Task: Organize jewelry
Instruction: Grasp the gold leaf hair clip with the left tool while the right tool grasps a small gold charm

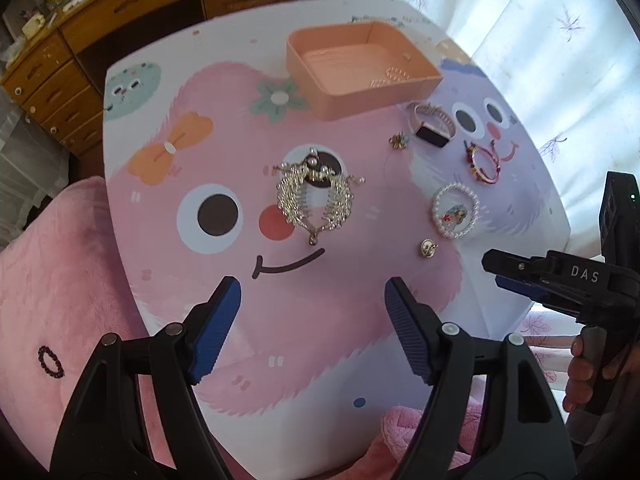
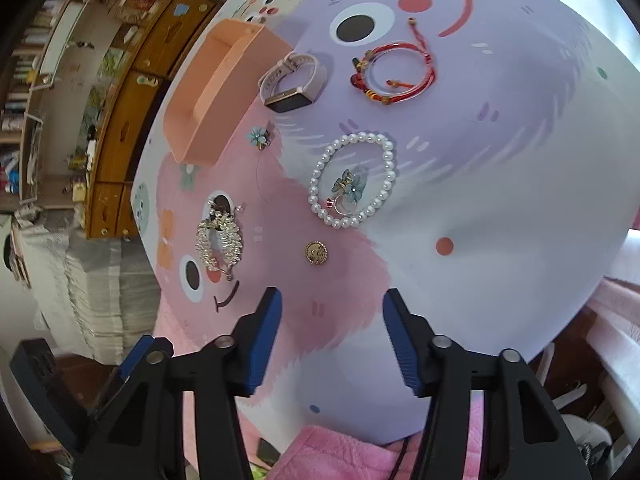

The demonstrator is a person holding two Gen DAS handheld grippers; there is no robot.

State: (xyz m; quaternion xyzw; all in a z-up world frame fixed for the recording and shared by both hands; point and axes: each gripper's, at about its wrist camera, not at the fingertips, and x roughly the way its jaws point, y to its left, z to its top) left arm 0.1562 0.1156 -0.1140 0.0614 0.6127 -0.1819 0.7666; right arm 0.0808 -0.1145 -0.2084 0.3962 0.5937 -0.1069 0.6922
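Observation:
Jewelry lies on a cartoon-print table. A gold crystal hair claw [image 1: 314,198] [image 2: 220,240] sits ahead of my open, empty left gripper [image 1: 313,300]. A pearl bracelet [image 1: 456,210] [image 2: 352,180] circles a blue flower piece and a ring. A gold round brooch [image 1: 427,247] [image 2: 317,253] lies just ahead of my open, empty right gripper [image 2: 331,310], which also shows in the left wrist view [image 1: 494,270]. A pink watch [image 1: 432,124] [image 2: 290,82], red string bracelets [image 1: 484,160] [image 2: 394,74] and a small flower earring [image 1: 399,141] [image 2: 260,138] lie near the peach tray [image 1: 332,96] [image 2: 188,120].
A pearl item [image 1: 390,76] lies in the tray. A pink plush cushion [image 1: 60,300] with a dark bead ring [image 1: 51,362] is left of the table. Wooden drawers [image 1: 52,80] stand behind, curtains [image 1: 540,40] on the right.

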